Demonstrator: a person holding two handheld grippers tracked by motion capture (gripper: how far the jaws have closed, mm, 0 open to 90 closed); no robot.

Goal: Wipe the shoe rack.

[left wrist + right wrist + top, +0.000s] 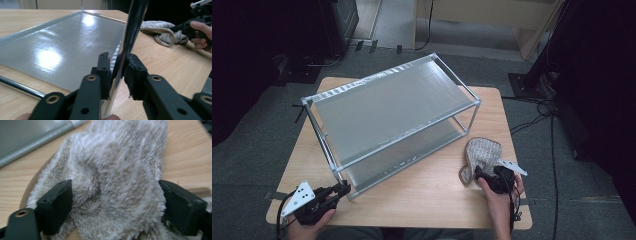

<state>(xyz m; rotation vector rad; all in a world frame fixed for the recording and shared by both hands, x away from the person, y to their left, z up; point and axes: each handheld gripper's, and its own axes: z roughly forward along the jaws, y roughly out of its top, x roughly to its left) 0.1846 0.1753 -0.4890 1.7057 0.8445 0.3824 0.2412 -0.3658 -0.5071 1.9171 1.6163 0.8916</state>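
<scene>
Clamping rack post (130, 37), left gripper (117, 67) level

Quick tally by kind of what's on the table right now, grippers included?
Metal shelf rack: 1
Fuzzy beige cloth: 1
Grippers: 2, the left gripper clamped on the rack's corner post, the right gripper open around the cloth
Total: 4

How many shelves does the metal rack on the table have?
2. The upper shelf spans the top of the rack; the lower shelf lies just above the table, partly hidden beneath the upper one.
</scene>
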